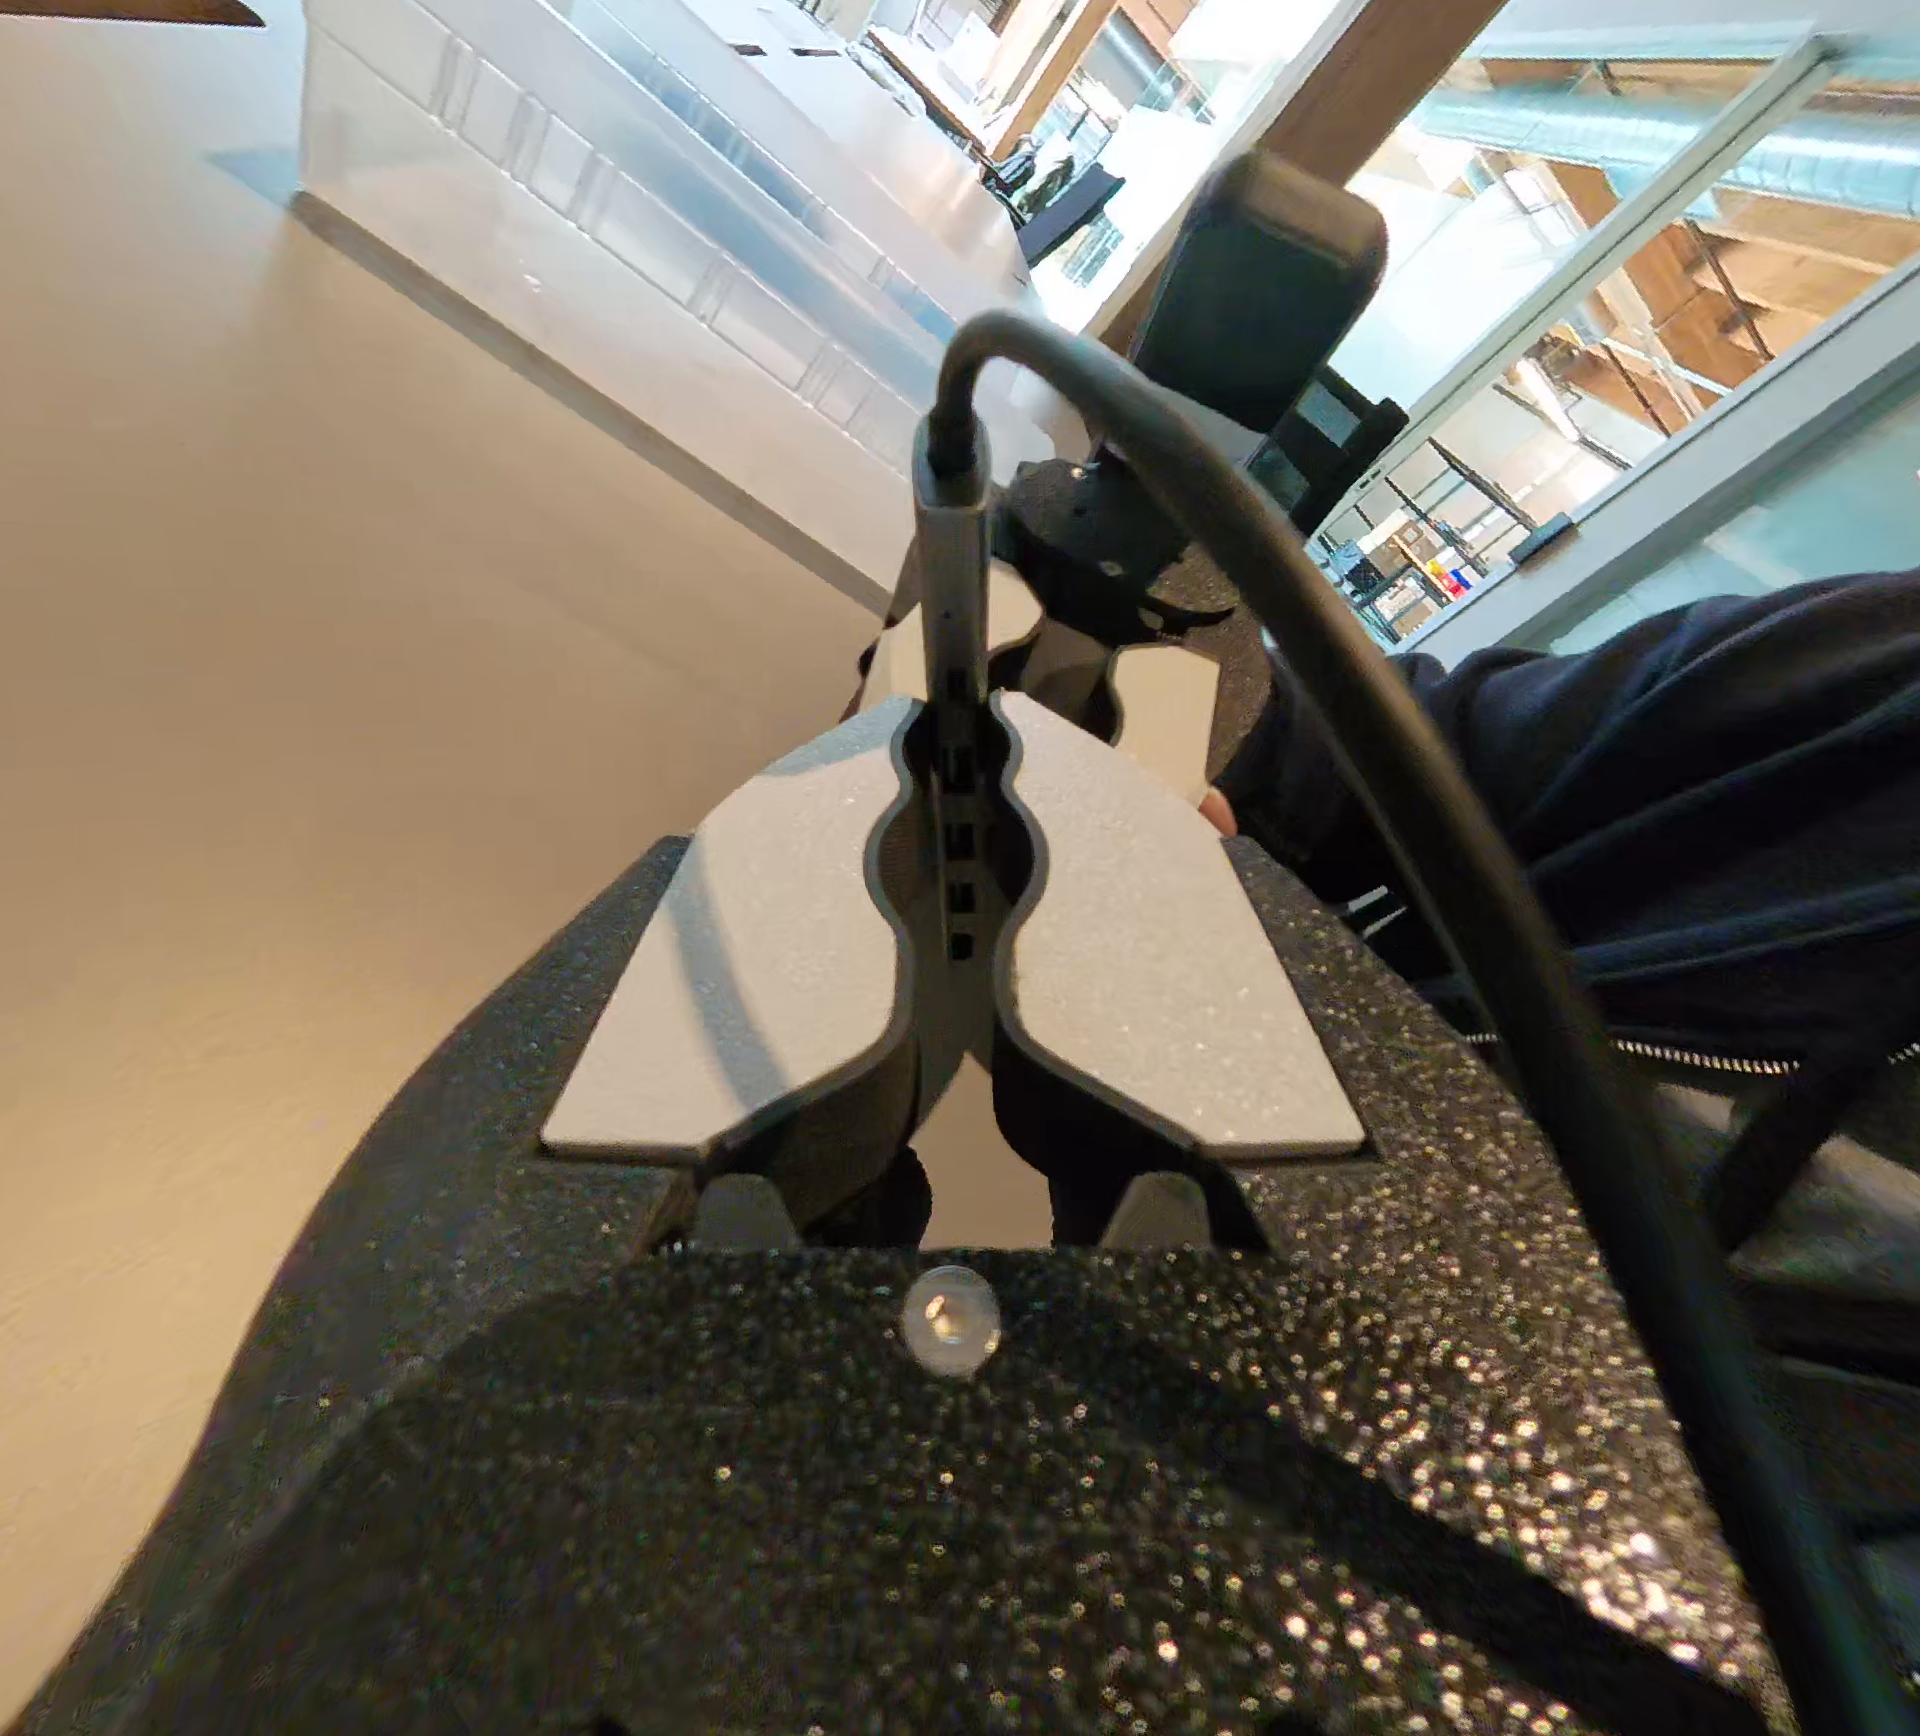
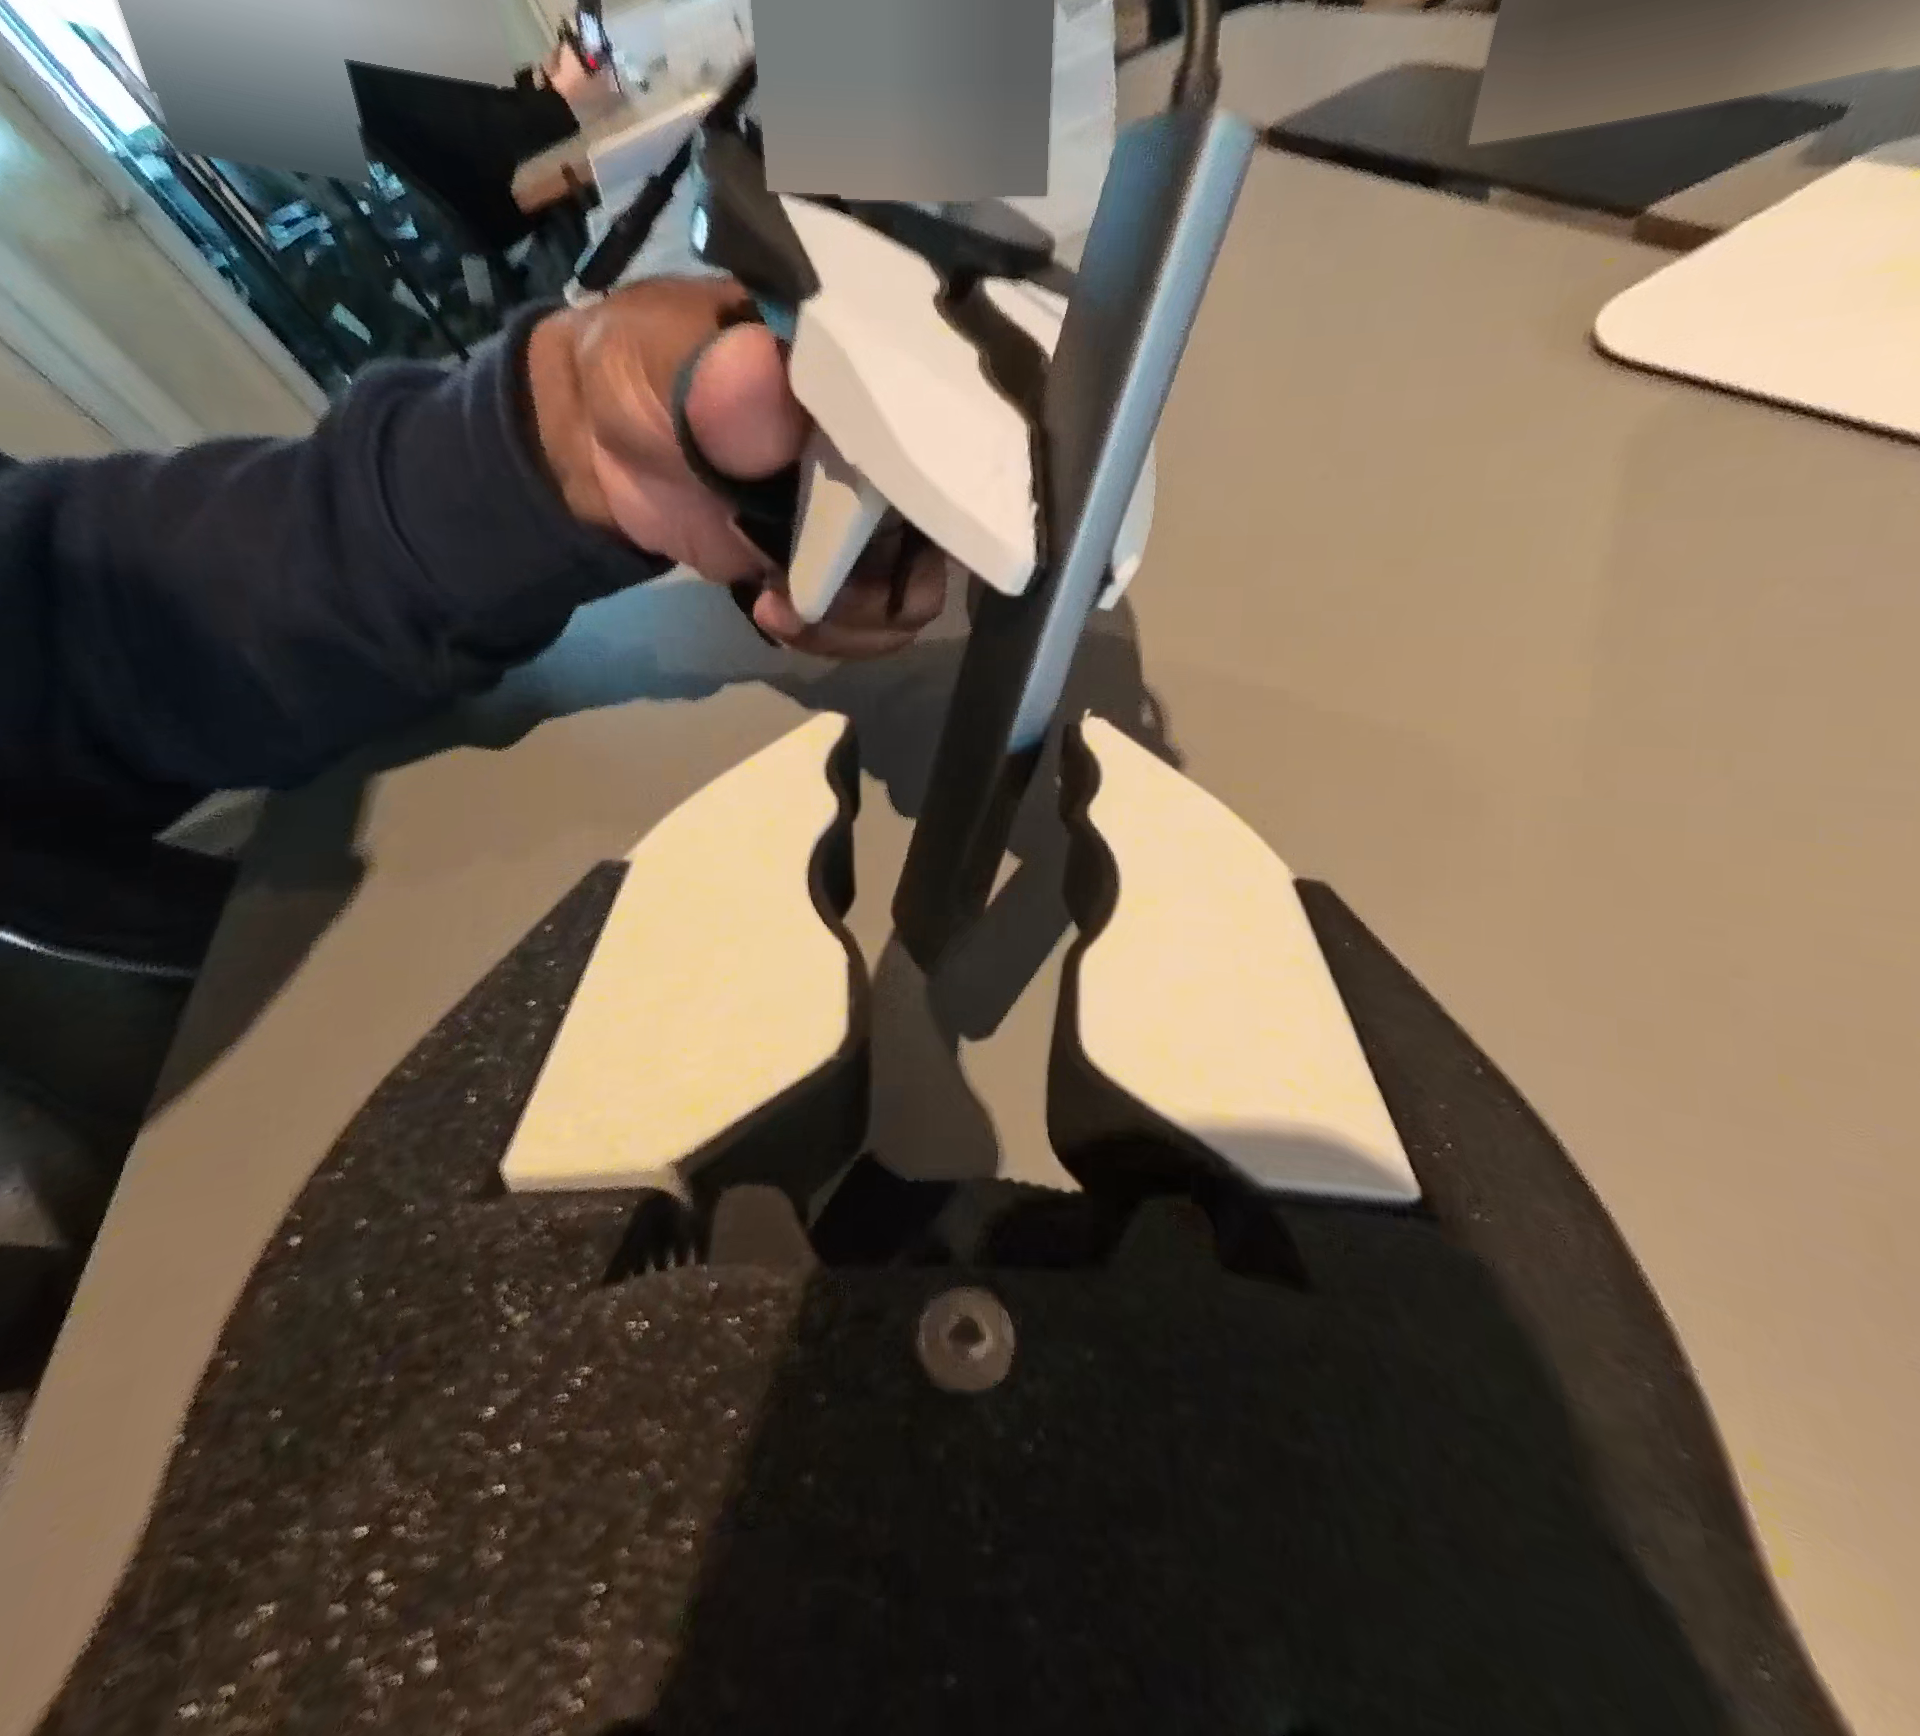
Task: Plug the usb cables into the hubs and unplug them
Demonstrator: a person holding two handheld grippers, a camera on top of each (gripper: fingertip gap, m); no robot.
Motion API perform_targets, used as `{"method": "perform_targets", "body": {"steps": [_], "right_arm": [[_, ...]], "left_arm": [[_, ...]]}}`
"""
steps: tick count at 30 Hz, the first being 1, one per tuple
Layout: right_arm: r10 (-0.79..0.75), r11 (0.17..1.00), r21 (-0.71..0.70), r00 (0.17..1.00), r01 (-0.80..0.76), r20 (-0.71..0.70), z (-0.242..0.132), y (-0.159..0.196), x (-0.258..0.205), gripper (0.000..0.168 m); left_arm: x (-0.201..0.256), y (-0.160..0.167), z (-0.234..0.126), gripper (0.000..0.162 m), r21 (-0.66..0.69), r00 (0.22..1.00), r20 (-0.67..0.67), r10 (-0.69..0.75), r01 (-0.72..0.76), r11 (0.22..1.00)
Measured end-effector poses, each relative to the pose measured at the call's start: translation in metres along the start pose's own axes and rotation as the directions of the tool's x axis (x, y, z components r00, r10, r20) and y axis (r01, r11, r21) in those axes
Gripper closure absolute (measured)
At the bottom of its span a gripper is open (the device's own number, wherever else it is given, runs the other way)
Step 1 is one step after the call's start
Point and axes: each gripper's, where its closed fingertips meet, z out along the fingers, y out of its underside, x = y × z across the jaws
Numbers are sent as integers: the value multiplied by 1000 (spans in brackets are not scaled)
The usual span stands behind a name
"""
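Grey metal hub (image 1: 951, 606) clamped upright in the left tool (image 1: 951, 730) above a beige worktop (image 1: 312, 647).

Its slim, slotted edge sits pinched between white, wavy-edged fingers (image 1: 800, 917) on a speckled black body; a dark rubbery cable (image 1: 1299, 543) arcs from its top end and runs out of frame. The right tool (image 2: 961, 751) stands released, its fingers apart around the hub's lower end, contact unclear. A dark sleeve (image 2: 260, 564) is partly cut off.

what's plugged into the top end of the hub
A dark cable enters the hub, clamped in the left gripper. The hub's lower end is hidden between the fingers.
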Motion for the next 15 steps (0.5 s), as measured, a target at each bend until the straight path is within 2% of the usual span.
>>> {"method": "perform_targets", "body": {"steps": [2, 5, 10, 15], "right_arm": [[-4, 999, -48, 1000, 3, -3, 4, 7, -1, 136], [19, 997, -72, 1000, -18, 12, 4, 11, -4, 153], [197, 975, -114, 979, -190, 51, 3, 17, -3, 158], [351, 931, -138, 933, -338, 80, 2, 22, -4, 158]], "left_arm": [[4, 1, 2, 152, -9, 1000, -14, 22, -22, 1000], [7, 1, 3, 152, -12, 999, -27, 42, -43, 999], [2, 6, 3, 152, -36, 1000, -28, 15, -16, 999], [-13, 9, -11, 144, -35, 1000, -8, -10, 10, 999]]}}
